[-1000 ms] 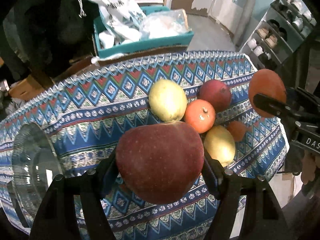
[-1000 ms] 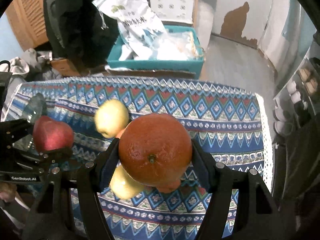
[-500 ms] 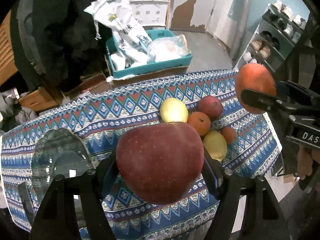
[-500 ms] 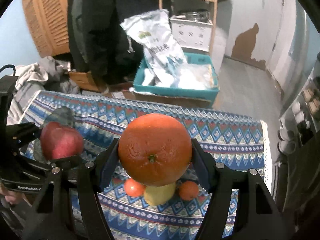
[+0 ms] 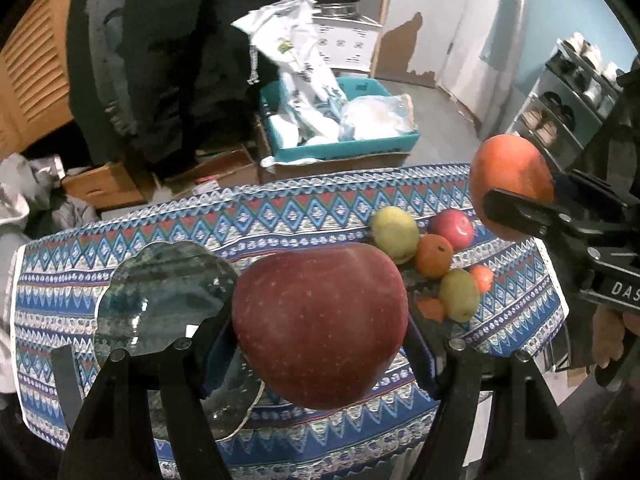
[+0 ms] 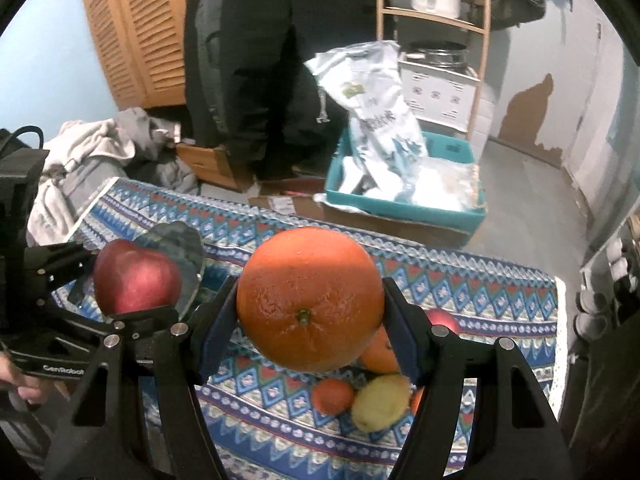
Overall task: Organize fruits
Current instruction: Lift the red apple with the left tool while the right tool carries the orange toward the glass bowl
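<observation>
My left gripper point(image 5: 320, 336) is shut on a big red apple point(image 5: 320, 324), held above the patterned tablecloth point(image 5: 280, 212). My right gripper point(image 6: 310, 320) is shut on a large orange point(image 6: 310, 300), also up in the air. The orange point(image 5: 510, 184) shows at the right of the left wrist view; the apple point(image 6: 136, 276) shows at the left of the right wrist view. A glass plate point(image 5: 160, 292) lies on the cloth's left part. A cluster of loose fruit sits on the right part: a yellow-green pear point(image 5: 394, 232), a small red apple point(image 5: 452, 228), small oranges point(image 5: 434, 254) and another pear point(image 5: 458, 294).
Beyond the table's far edge stand a teal crate point(image 5: 340, 148) with white bags, cardboard boxes point(image 5: 104, 188) and a person in dark clothes point(image 6: 256, 60). A shoe rack point(image 5: 568, 108) is at the right, crumpled clothes point(image 6: 96, 152) at the left.
Both grippers have risen and pulled back from the table with their fruit. More of the room, the cloth and the glass plate is in sight; the fruit cluster looks smaller.
</observation>
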Available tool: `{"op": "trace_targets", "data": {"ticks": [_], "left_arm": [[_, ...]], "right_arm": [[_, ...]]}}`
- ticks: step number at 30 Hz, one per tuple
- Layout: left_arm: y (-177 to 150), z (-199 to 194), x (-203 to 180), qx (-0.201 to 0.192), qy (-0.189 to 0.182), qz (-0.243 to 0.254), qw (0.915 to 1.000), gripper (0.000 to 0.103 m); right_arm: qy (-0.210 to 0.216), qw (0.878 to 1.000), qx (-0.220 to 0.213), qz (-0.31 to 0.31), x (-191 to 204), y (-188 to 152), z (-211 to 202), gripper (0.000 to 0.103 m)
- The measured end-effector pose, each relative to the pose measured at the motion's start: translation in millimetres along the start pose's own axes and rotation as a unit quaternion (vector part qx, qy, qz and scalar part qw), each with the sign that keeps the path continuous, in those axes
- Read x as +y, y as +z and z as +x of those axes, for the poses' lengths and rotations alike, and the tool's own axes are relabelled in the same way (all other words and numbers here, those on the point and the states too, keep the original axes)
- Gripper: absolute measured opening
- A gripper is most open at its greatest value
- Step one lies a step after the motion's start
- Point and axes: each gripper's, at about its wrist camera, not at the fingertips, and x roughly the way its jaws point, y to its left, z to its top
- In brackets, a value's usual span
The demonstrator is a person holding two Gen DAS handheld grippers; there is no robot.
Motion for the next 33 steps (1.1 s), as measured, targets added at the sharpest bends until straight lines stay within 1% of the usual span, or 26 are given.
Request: {"op": "trace_targets", "data": {"ticks": [6,13,16,19,23,33], "left_arm": [[-7,-4,26,-0.002,0.004,-0.023,0.9997,0.075],[-21,-6,62,0.0,0.013,-0.051,0.9986,0.075],[-29,-3,78,0.003,0.02,-0.062,0.9979,0.075],[-37,-2,94,0.008,0.019,-0.078,0.9968,0.075],[-48,0,114,0.013,0.031,-0.088,0.9955,0.075],[-74,12,155,0.034,0.051,-0.117,0.9913,0.075]], "right_arm": [[0.027,1.0,0.002,-0.011,26,11,13,0.069],[0.048,0.998,0.015,-0.028,57,21,36,0.069],[0.063,0.997,0.028,-0.036,73,25,50,0.069],[0.073,0.995,0.037,-0.049,89,29,64,0.069],[0.091,0.993,0.051,-0.059,108,30,84,0.069],[0.113,0.986,0.095,-0.078,152,29,130,0.069]]}}
